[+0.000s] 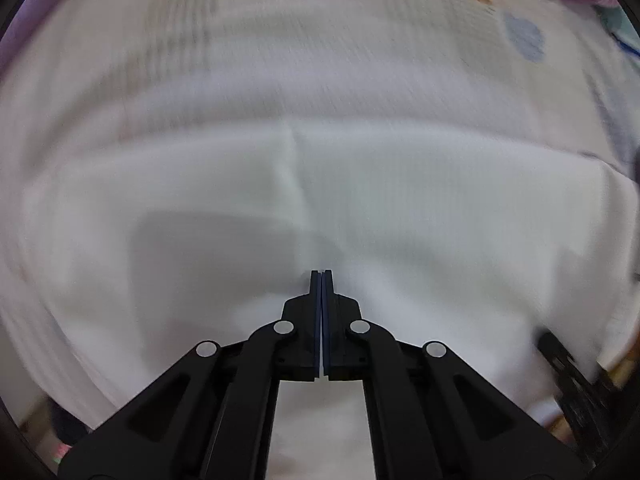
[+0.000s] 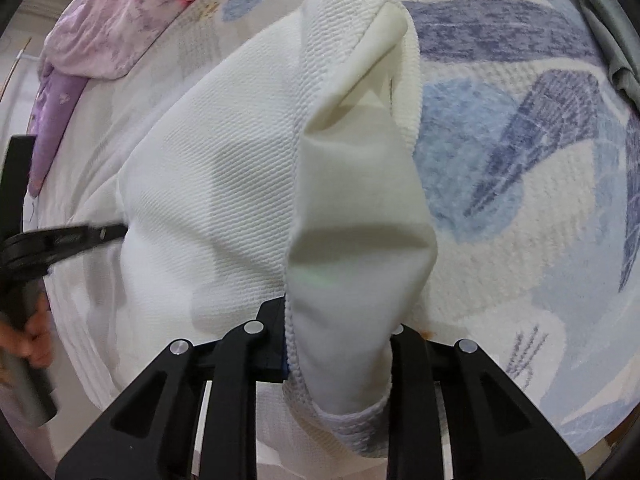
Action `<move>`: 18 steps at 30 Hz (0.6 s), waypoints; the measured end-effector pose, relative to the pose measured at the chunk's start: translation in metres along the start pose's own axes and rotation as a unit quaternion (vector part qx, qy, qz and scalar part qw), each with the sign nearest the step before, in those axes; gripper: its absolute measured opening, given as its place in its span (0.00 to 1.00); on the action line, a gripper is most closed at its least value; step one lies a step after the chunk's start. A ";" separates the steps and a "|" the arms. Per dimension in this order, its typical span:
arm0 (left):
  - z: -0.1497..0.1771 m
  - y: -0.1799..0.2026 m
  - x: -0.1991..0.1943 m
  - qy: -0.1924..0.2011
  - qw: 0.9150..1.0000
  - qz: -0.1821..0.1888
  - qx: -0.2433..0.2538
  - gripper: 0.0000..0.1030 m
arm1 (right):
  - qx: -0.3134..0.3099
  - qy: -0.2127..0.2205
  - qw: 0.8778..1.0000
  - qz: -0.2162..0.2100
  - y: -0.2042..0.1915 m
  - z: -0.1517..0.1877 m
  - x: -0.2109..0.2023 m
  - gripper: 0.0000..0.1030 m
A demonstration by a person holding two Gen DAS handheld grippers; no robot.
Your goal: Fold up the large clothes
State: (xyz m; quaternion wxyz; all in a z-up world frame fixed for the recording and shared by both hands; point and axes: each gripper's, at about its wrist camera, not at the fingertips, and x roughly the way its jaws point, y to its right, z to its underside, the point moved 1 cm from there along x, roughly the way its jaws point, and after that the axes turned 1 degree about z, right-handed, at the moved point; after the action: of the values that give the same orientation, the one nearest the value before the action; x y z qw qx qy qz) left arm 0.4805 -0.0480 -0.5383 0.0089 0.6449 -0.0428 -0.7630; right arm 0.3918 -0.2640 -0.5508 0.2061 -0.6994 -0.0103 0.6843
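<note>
A large white ribbed garment [image 2: 224,168] lies on a bed and fills most of the left wrist view [image 1: 360,208]. My right gripper [image 2: 340,320] is shut on a fold of the garment, which drapes over its fingers and hides the tips. My left gripper [image 1: 321,274] has its fingers pressed together just over the white cloth; whether cloth is between them I cannot tell. The left gripper also shows at the left edge of the right wrist view [image 2: 112,232], touching the garment's side, with the person's hand [image 2: 36,332] behind it.
The garment lies on a white bedspread with blue patches [image 2: 520,152]. A pink and purple floral quilt [image 2: 112,20] is bunched at the far left. A grey cloth [image 2: 612,40] lies at the far right. The right gripper shows at the lower right of the left wrist view [image 1: 568,376].
</note>
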 end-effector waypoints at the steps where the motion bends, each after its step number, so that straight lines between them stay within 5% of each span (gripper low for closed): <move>1: 0.003 -0.001 0.015 -0.004 1.000 -0.015 0.005 0.00 | -0.002 0.000 1.000 -0.003 0.001 0.000 0.002 0.21; 5: 0.004 -0.008 0.024 -0.022 0.999 -0.026 -0.035 0.00 | -0.008 -0.008 1.000 0.003 0.001 0.000 0.004 0.22; 8: 0.050 0.011 0.024 -0.056 0.996 -0.062 0.013 0.00 | -0.004 -0.011 1.000 0.004 -0.001 0.000 0.004 0.22; 10: 0.068 0.016 0.042 -0.022 0.996 -0.083 0.040 0.00 | -0.016 -0.011 1.000 0.006 -0.002 0.000 0.010 0.24; 12: 0.068 0.011 0.045 -0.017 0.997 -0.078 -0.003 0.00 | -0.014 -0.011 1.000 0.012 -0.002 0.001 0.012 0.24; 14: 0.095 0.016 0.028 -0.043 0.996 -0.076 -0.004 0.00 | -0.017 -0.013 1.000 0.017 -0.002 0.002 0.007 0.24; 15: 0.120 0.021 0.022 -0.035 0.998 -0.047 0.007 0.00 | -0.017 -0.012 1.000 0.015 -0.002 0.002 0.007 0.24; 17: 0.150 0.022 0.050 -0.026 0.997 -0.058 0.051 0.00 | -0.011 -0.011 1.000 0.003 0.002 0.003 0.011 0.24; 18: 0.157 0.014 0.060 0.009 0.999 -0.045 0.028 0.01 | -0.006 -0.012 1.000 -0.001 0.001 0.000 0.016 0.24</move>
State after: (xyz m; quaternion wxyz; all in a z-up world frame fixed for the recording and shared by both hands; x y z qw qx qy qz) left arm 0.3157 -0.0578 -0.5703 -0.0431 0.6527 -0.0353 -0.7556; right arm 0.3922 -0.2599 -0.5666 0.2019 -0.6925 -0.0175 0.6923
